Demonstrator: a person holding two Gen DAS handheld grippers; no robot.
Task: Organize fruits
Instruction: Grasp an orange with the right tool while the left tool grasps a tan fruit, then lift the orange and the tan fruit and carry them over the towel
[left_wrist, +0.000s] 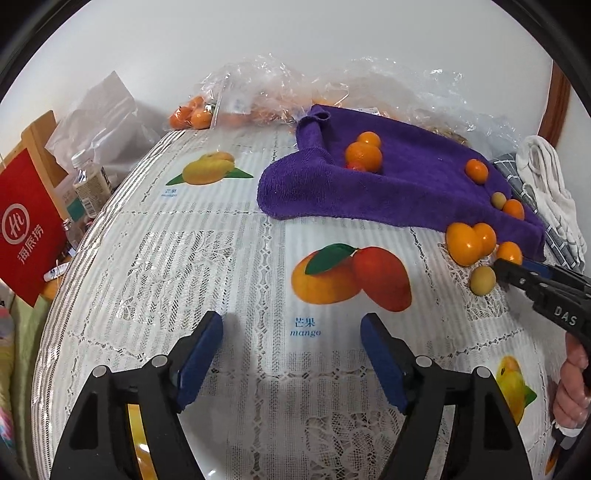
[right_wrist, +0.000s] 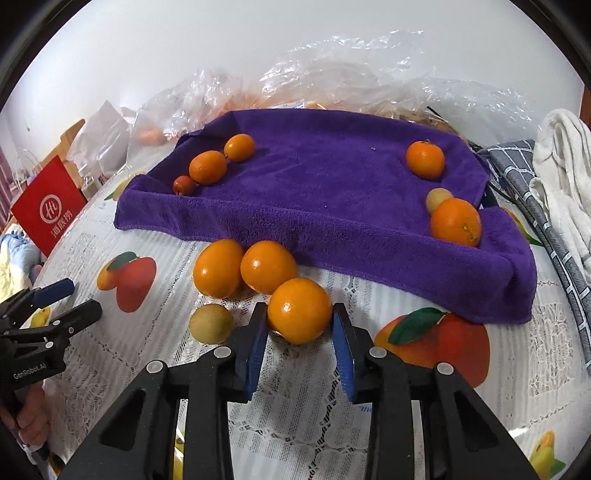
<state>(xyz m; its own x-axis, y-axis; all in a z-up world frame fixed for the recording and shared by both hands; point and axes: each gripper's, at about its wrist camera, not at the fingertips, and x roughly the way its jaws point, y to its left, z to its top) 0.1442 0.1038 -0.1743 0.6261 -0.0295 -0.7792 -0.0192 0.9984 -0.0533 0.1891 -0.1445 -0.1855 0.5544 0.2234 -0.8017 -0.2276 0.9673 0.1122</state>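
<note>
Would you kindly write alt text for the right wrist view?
The right gripper closes its fingers on an orange on a lace tablecloth. Behind it lie more oranges and a purple towel.

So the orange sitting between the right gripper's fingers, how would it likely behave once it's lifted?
The orange looks round and glossy, so it could slip or rotate between the flat blue pads of the right gripper. It seems firm rather than floppy, probably taking a moderate squeeze. If released on the smooth tablecloth, it would likely roll.
</note>
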